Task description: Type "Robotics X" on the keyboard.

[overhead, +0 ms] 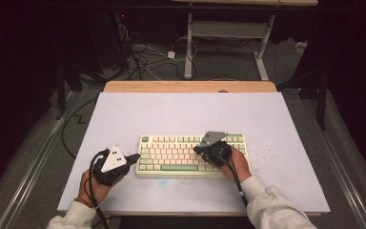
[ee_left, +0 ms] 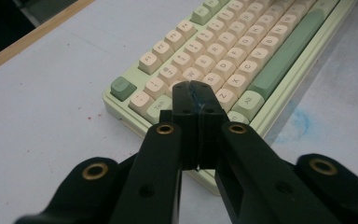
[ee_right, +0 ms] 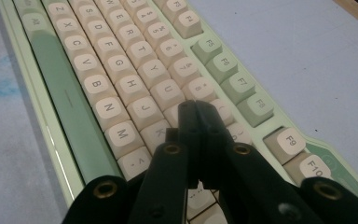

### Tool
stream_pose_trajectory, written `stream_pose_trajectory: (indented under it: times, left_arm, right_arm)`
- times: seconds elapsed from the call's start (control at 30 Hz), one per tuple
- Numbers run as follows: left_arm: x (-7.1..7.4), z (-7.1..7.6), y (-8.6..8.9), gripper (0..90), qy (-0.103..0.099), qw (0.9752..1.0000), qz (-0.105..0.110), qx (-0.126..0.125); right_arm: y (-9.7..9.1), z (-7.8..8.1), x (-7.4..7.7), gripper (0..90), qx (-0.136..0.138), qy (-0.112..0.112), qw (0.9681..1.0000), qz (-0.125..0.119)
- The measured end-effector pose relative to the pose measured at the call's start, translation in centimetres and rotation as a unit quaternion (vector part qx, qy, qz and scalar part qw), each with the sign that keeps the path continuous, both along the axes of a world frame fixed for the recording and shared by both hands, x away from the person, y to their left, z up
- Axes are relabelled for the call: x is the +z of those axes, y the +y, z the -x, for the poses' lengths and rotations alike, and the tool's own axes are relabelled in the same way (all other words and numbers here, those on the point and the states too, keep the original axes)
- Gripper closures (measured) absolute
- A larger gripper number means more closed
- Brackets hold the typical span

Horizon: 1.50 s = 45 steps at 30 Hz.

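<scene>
The high view looks forward and down from above the person's near side, taking in the whole counter (overhead: 124, 109) and the floor beyond. The left gripper view sits low and close at the keyboard's (ee_left: 242, 51) near left corner, facing right and away along the keys. The right gripper view hovers just over the keyboard's right half, facing left along the rows. All three views share the keyboard.

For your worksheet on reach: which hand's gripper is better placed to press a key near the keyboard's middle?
Probably the right gripper: its shut jaws hover over the keyboard's central keys, while the left gripper sits at the left edge.
</scene>
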<state>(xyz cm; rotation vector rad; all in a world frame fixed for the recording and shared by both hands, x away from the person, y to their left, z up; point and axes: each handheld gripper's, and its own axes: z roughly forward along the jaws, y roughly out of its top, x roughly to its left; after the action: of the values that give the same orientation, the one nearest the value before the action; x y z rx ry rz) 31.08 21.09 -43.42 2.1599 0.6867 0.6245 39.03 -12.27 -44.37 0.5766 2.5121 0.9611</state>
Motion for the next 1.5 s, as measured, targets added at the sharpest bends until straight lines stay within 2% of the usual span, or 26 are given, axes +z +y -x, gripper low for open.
stream_pose_trajectory:
  times: [0.2, 0.67, 0.7, 1.5]
  left_arm:
    - [0.01, 0.05, -0.02, 87.3, 0.002, 1.0, -0.002, -0.002]
    - [-0.02, 0.01, 0.02, 87.2, 0.005, 1.0, 0.0, -0.004]
    - [-0.03, -0.02, 0.03, 85.1, 0.005, 1.0, 0.0, -0.002]
    - [-0.29, -0.07, -0.31, 87.6, 0.011, 0.9999, -0.01, -0.002]
  right_arm:
    - [-0.06, -0.4, -0.24, 90.0, -0.007, 0.004, 1.0, 0.002]
    - [0.42, -0.65, -0.14, 90.0, -0.006, 0.002, 0.9997, 0.024]
    - [0.47, -0.66, -0.11, 90.0, -0.007, 0.002, 0.9996, 0.027]
    - [0.67, -0.78, -0.11, 90.0, -0.008, 0.0, 0.9995, 0.029]
